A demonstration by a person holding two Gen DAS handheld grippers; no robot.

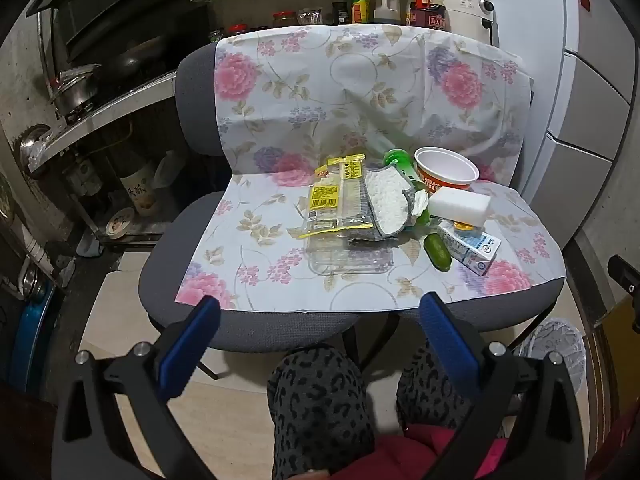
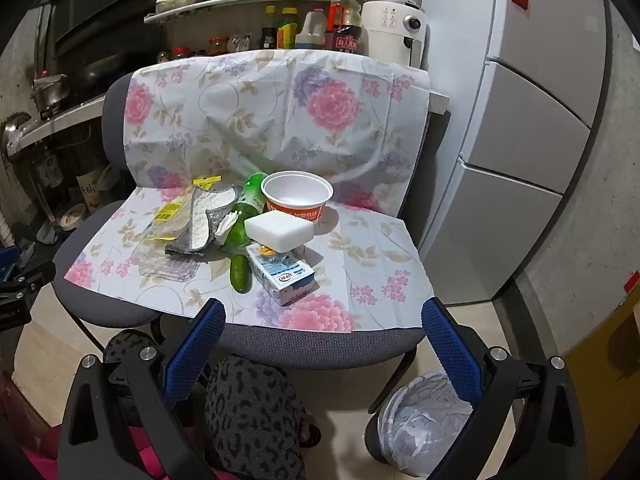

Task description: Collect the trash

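Blue-fingered left gripper (image 1: pixel 320 312) and right gripper (image 2: pixel 324 316) both gape wide, holding nothing; milk carton (image 2: pixel 282 274) sits at twelve o'clock.

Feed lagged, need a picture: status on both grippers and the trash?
Left gripper open, empty; right gripper open, empty. Trash untouched on floral-covered chair: white-and-blue milk carton, red-and-white paper bowl. Lined bin below, nothing blocking.
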